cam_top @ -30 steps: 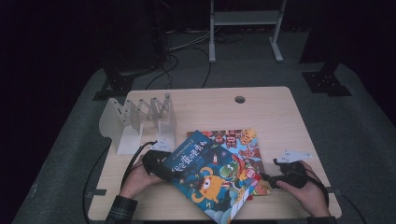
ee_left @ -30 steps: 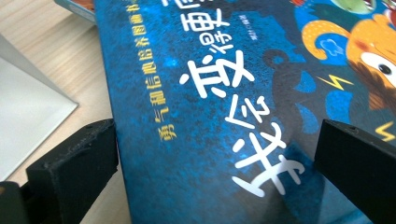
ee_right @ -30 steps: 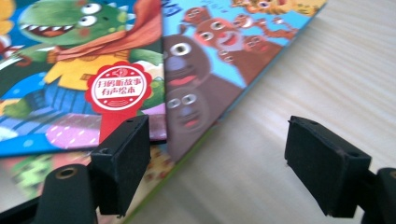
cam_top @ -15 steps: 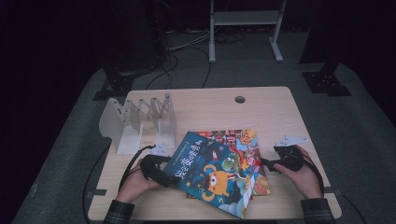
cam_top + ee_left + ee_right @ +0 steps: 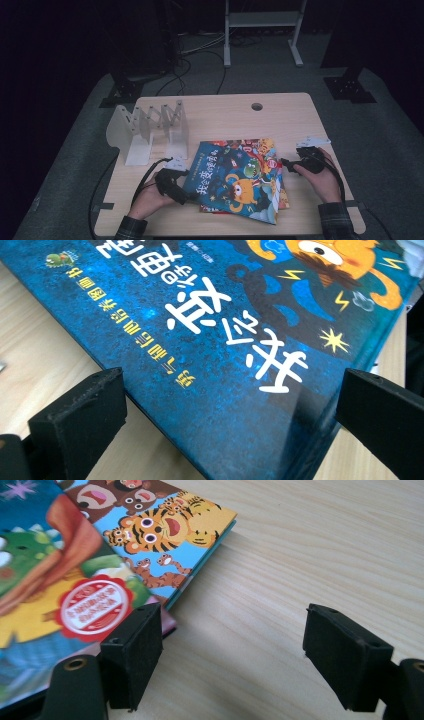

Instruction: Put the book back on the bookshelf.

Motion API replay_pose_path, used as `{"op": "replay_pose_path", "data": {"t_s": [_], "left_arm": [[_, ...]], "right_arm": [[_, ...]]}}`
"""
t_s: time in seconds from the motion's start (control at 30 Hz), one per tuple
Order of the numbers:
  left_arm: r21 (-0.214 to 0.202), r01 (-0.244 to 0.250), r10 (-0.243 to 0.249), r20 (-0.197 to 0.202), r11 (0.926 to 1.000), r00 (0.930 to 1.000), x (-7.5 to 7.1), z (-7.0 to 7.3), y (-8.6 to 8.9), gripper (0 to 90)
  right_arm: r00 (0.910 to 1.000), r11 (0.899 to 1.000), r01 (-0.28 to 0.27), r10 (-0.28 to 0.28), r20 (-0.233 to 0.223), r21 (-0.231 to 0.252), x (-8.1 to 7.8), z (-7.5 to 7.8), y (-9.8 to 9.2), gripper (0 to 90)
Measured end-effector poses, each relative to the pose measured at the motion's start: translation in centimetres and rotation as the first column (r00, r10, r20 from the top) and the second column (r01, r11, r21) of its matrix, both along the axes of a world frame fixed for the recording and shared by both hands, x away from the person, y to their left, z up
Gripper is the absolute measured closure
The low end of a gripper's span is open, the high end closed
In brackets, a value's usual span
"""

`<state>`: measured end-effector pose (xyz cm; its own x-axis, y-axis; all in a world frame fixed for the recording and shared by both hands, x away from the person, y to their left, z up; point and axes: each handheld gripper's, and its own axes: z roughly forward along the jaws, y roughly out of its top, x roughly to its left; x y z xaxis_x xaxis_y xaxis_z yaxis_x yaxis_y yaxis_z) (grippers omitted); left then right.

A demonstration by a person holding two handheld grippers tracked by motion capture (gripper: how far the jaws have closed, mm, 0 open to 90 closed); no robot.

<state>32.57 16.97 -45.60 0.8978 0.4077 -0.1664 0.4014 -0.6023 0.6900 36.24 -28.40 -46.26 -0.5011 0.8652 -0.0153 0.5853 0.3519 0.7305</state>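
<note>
**Grippers at both sides of the book stack**

The books [image 5: 240,177] lay near the table's [image 5: 280,117] front edge, bare wood behind. A white rack [image 5: 150,132] stood rear-left. The left gripper [image 5: 186,197], jaws apart, straddled the top book's corner; the right gripper [image 5: 285,164], closing slightly but gripping nothing, sat beside the stack's right edge.

High view overhead, far; gripper views close, sharing books [image 5: 240,177].

Between the black jaws of the left gripper [image 5: 225,405] lies a dark blue book [image 5: 220,350] with white lettering, yellow sparks and an orange creature. By the right gripper [image 5: 232,645], against its left black jaw, a book [image 5: 100,545] shows orange striped tigers on light blue and a red-and-white round seal, on a pale wood-grain table [image 5: 310,545].
</note>
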Motion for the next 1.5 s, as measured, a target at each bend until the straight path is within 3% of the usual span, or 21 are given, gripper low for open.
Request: {"op": "replay_pose_path", "data": {"t_s": [0.3, 0.5, 0.57, 0.67, 0.77, 0.87, 1.03, 1.5], "left_arm": [[-0.003, 0.067, -0.067, -0.016, 0.9978, 0.9976, -0.6, 0.0, -1.6, 0.0], [-0.019, 0.088, -0.088, -0.027, 0.9960, 0.9958, -0.7, -0.1, -1.9, 0.0], [-0.020, 0.069, -0.070, -0.023, 0.9974, 0.9973, -0.7, -0.1, -1.7, 0.0], [-0.019, 0.052, -0.052, -0.009, 0.9985, 0.9986, -0.5, 0.0, -1.2, 0.0], [-0.026, -0.002, 0.002, -0.001, 0.9997, 1.0000, -0.2, -0.1, -0.5, 0.0], [-0.030, -0.050, 0.051, 0.002, 0.9983, 0.9987, 0.1, -0.2, 0.2, 0.0], [-0.032, -0.091, 0.091, 0.012, 0.9953, 0.9957, 0.3, -0.1, 1.3, 0.0], [-0.032, -0.137, 0.138, 0.014, 0.9900, 0.9903, 0.0, -0.1, 2.9, 0.0]], "right_arm": [[0.9988, 0.995, -0.047, 0.048, -0.009, 0.083, -1.1, 0.8, 0.4, 22.5], [0.9981, 0.993, -0.037, 0.042, -0.044, 0.114, -0.7, -0.3, 0.4, 22.4], [0.9981, 0.989, -0.031, 0.039, -0.048, 0.144, -0.3, -0.6, 0.2, 22.6], [0.9978, 0.988, -0.033, 0.041, -0.052, 0.150, 0.1, -0.7, 0.4, 22.4], [0.9971, 0.987, -0.041, 0.050, -0.057, 0.153, 0.0, -0.7, 0.8, 22.5], [0.9970, 0.987, -0.038, 0.048, -0.060, 0.157, -0.3, -0.7, 1.0, 22.8], [0.9969, 0.985, -0.034, 0.045, -0.064, 0.170, -0.5, -0.8, 1.1, 22.5], [0.9960, 0.988, -0.081, 0.085, -0.027, 0.134, -0.8, -0.6, 3.7, 22.7]]}}
